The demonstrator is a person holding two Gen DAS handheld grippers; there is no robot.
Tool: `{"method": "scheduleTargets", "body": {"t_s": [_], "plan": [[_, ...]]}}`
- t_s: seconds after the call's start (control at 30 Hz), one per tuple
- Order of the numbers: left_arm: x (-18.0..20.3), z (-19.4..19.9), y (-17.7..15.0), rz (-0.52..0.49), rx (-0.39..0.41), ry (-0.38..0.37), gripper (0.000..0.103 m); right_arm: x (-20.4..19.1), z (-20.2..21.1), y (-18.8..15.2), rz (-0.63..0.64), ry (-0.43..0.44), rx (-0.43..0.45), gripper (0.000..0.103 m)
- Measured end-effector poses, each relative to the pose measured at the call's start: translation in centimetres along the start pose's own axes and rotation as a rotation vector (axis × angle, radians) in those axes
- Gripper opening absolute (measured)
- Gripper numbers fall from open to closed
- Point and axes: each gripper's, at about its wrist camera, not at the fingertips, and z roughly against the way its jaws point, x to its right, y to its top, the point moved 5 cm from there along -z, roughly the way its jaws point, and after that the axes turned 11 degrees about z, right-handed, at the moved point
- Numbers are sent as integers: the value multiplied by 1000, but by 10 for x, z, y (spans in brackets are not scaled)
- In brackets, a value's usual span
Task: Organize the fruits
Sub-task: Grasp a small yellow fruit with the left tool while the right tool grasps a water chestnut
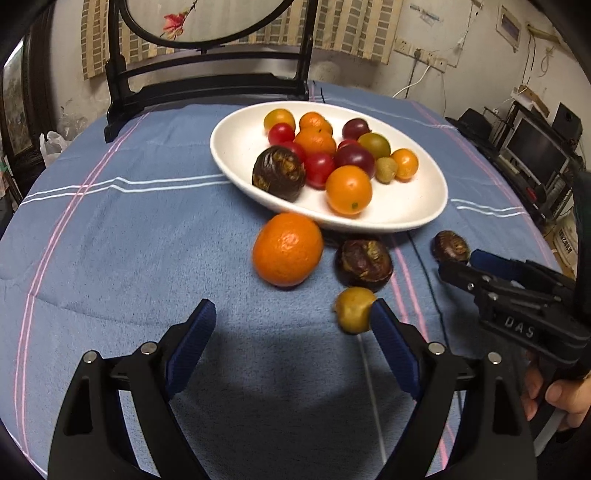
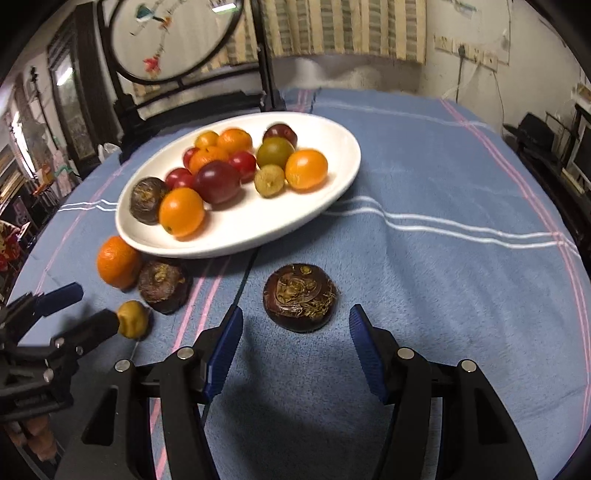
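Observation:
A white oval plate [image 1: 413, 210] [image 2: 258, 236] holds several fruits: oranges, red and purple plums, a dark water chestnut. On the blue cloth in front lie a mandarin [image 1: 287, 249] [image 2: 117, 262], a dark water chestnut [image 1: 364, 262] [image 2: 164, 286], a small yellow-green fruit [image 1: 354, 309] [image 2: 132, 319] and a second water chestnut [image 1: 450, 246] [image 2: 300, 297]. My left gripper [image 1: 293, 314] [image 2: 90, 306] is open; its right finger touches the yellow-green fruit. My right gripper [image 2: 297, 323] [image 1: 458, 264] is open, just short of the second chestnut.
A black wooden stand with a round embroidered screen [image 1: 207, 22] [image 2: 173, 40] stands at the table's back left. The blue striped cloth [image 1: 129, 240] covers the round table. Shelves with monitors [image 1: 535, 151] are off to the right.

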Motion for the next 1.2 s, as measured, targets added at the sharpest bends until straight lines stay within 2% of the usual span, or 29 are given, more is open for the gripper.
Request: {"method": "scheduleTargets", "body": {"t_s": [0.1,0.2,0.27,0.53,0.63,0.73,0.87,0.93,0.97,1.0,1.07,1.2], "plan": [[3,1,-2,-2,-7,-22,83,-8,-7,4,54,-32,-4,61],[7,0,-4,-23,-8,-23,83,-6,-10,5,28,-37,2,59],[10,-1,-6,-29,-17,-28,83,-1,-9,5,8,-36,10,44],[20,-10,-14,-51,-55,-49,83,18,3,-1,-83,10,21,44],[23,-9,-15,-67,-39,-48,69,24,2,-3,-109,23,10,44],[26,-10,-16,-78,-39,-48,68,26,5,-3,-121,39,21,44],[32,-16,-17,-111,-25,-5,68,21,17,1,-107,66,56,44],[37,-18,-18,-142,-9,21,63,18,22,4,-99,80,70,44],[39,-18,-18,-154,-3,21,57,16,25,4,-94,86,76,44],[43,-18,-18,-163,-2,4,43,15,27,5,-89,88,82,44],[47,-17,-18,-178,2,-6,28,12,29,5,-79,89,89,44],[50,-6,-19,-205,10,-30,28,11,30,4,-78,98,95,44]]}}
